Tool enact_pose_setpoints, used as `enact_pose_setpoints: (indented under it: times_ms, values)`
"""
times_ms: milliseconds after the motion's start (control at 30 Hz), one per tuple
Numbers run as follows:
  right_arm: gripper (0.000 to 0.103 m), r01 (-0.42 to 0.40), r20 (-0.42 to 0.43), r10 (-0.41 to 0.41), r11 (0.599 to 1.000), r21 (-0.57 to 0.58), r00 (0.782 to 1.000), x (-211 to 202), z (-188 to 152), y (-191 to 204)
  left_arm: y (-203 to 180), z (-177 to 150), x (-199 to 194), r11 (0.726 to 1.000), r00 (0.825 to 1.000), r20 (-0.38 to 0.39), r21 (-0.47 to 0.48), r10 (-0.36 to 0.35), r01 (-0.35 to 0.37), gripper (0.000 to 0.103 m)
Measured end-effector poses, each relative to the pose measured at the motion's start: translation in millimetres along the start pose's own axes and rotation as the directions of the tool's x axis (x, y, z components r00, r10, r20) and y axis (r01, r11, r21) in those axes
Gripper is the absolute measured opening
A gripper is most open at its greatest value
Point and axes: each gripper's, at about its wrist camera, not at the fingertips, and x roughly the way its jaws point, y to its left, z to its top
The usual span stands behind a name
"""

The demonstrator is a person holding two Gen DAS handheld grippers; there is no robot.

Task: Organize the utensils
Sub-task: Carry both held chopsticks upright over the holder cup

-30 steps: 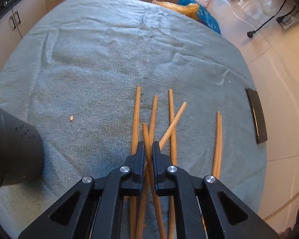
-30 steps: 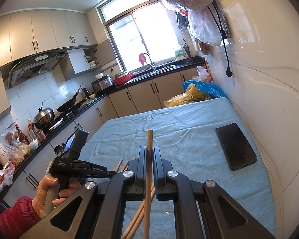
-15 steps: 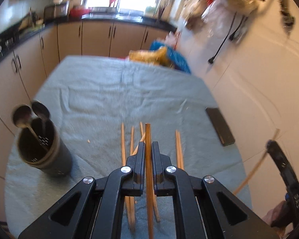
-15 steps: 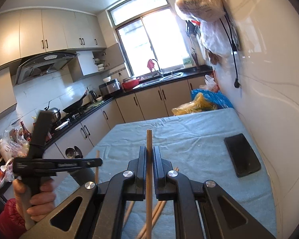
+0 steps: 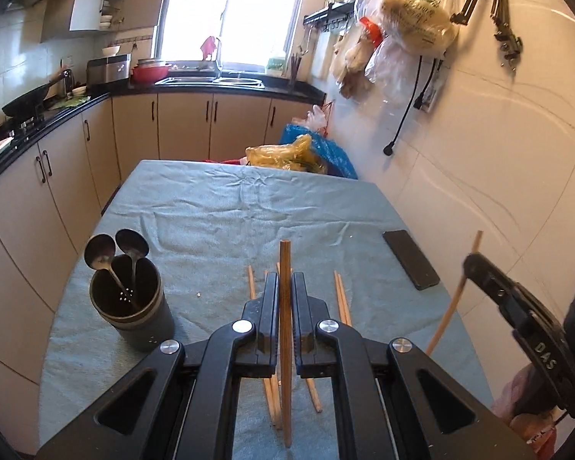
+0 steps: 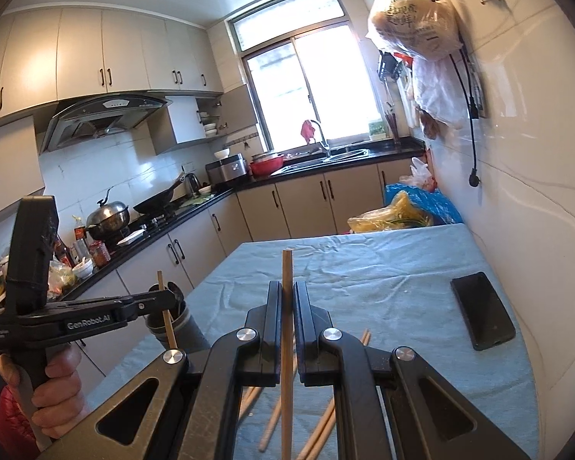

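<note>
My left gripper is shut on one wooden chopstick, held clear above the blue-grey cloth. My right gripper is shut on another chopstick, also off the table. Each gripper shows in the other's view: the left gripper with its stick beside the holder, the right gripper at the right edge. A dark cylindrical holder stands at the cloth's left side with two metal spoons in it. Several loose chopsticks lie on the cloth under the grippers.
A black phone lies on the cloth by the tiled wall on the right. Plastic bags sit beyond the table's far end. Kitchen cabinets run along the left. A hand in a red sleeve grips the left tool.
My left gripper has lifted off the cloth with one chopstick and tilted upward, bringing the holder and kitchen into view. My right gripper still holds its chopstick and has drifted a little.
</note>
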Motion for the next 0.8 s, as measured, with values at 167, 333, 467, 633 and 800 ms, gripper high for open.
enact_pose_setpoints:
  times_ms: [167,333,467,633,800]
  values:
    - [0.006,-0.016,-0.007,0.016,1.0,-0.006,1.0,5,4,7,6,0,-14,1.0,1.0,0.028,0.0,0.003,-0.003,0.005]
    - [0.006,-0.043,-0.017,0.043,0.999,-0.003,0.999,11,9,14,13,4,-31,1.0,0.999,0.053,0.009,0.012,-0.013,0.005]
    - [0.006,-0.076,-0.027,0.076,0.997,0.0,0.997,21,19,23,22,12,-47,1.0,0.996,0.08,0.013,0.028,-0.029,0.005]
    - [0.006,-0.126,-0.016,0.125,0.992,-0.027,0.992,37,41,49,38,31,-67,0.997,0.988,0.131,0.006,0.075,-0.077,0.005]
    - [0.006,-0.174,0.015,0.175,0.983,-0.059,0.984,51,63,81,59,54,-85,0.994,0.976,0.187,-0.016,0.109,-0.108,0.005]
